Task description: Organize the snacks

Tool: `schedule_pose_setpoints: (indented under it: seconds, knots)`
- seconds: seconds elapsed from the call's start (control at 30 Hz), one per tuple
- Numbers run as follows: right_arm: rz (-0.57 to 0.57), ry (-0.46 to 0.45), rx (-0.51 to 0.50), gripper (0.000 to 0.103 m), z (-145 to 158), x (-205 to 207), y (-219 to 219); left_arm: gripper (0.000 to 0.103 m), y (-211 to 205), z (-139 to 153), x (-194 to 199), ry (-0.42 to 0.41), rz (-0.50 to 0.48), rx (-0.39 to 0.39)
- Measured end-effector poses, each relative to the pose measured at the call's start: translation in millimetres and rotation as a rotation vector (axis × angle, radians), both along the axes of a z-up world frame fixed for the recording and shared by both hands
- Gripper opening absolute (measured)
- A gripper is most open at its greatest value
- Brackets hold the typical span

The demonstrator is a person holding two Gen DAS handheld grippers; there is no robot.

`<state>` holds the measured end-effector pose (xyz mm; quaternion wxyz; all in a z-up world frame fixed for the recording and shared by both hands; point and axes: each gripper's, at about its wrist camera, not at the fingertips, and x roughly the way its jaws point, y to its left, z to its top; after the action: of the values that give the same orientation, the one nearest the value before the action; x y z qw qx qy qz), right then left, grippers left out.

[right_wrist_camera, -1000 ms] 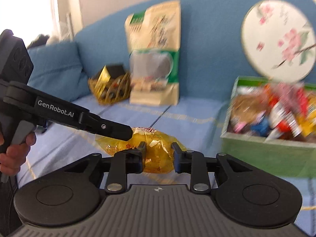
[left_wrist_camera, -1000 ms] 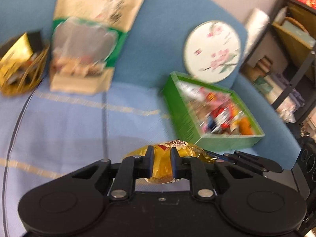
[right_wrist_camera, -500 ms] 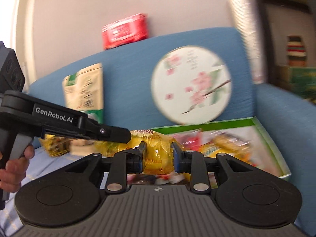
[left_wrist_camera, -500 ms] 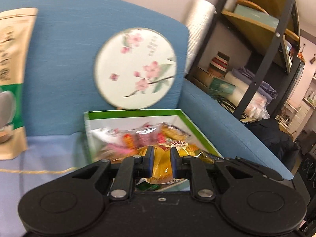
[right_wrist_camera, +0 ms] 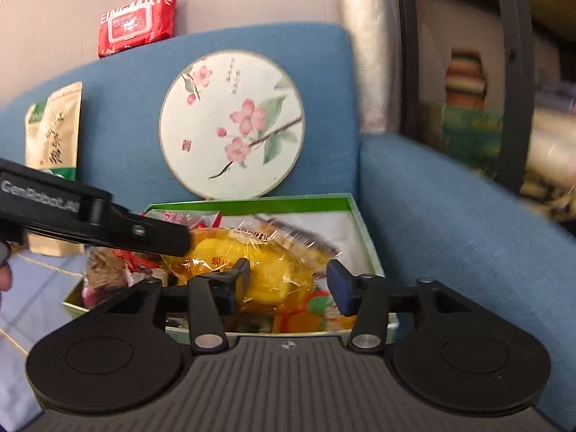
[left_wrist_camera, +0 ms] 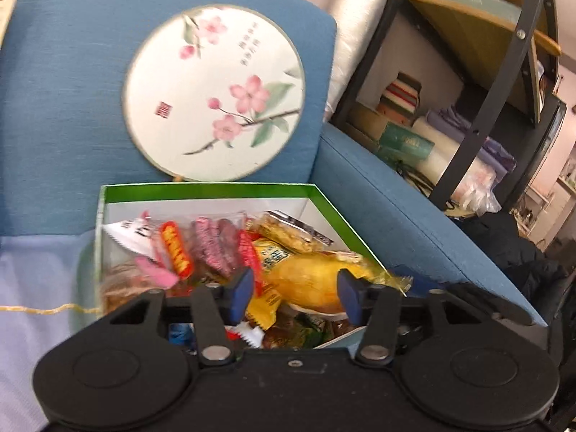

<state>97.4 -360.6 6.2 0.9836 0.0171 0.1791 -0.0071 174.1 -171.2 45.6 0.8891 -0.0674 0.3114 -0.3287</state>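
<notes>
A yellow wrapped snack bag (left_wrist_camera: pixel 309 280) lies on top of several other snack packets in a green open box (left_wrist_camera: pixel 208 191) on the blue sofa seat. It also shows in the right wrist view (right_wrist_camera: pixel 252 266), in the same box (right_wrist_camera: pixel 363 230). My left gripper (left_wrist_camera: pixel 293 297) is open just above the box, its blue pads either side of the bag. My right gripper (right_wrist_camera: pixel 289 279) is open too, with the bag between its fingers. The left gripper's finger (right_wrist_camera: pixel 144 232) reaches in from the left in the right wrist view.
A round painted fan (left_wrist_camera: pixel 216 93) leans on the sofa back behind the box. A tall tea bag pouch (right_wrist_camera: pixel 52 133) stands to the left. A red wipes pack (right_wrist_camera: pixel 138 23) sits on the sofa top. The sofa arm (left_wrist_camera: pixel 414 223) and a dark shelf rack (left_wrist_camera: pixel 486 90) stand to the right.
Both grippers carried the yellow bag to the right over the green box, then opened. The bag now lies in the box.
</notes>
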Motion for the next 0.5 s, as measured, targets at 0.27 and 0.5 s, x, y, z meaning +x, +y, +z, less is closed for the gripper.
schedule_pose_setpoints:
  seconds: [0.27, 0.5]
  knots:
    - [0.066, 0.036, -0.09, 0.051, -3.2, 2.3, 21.9, 0.103, 34.0, 0.6, -12.0, 0.011, 0.062, 0.003]
    - [0.061, 0.096, -0.148, 0.054, -11.7, 17.2, 28.1, 0.103, 50.2, -5.5, -31.5, 0.02, 0.088, 0.023]
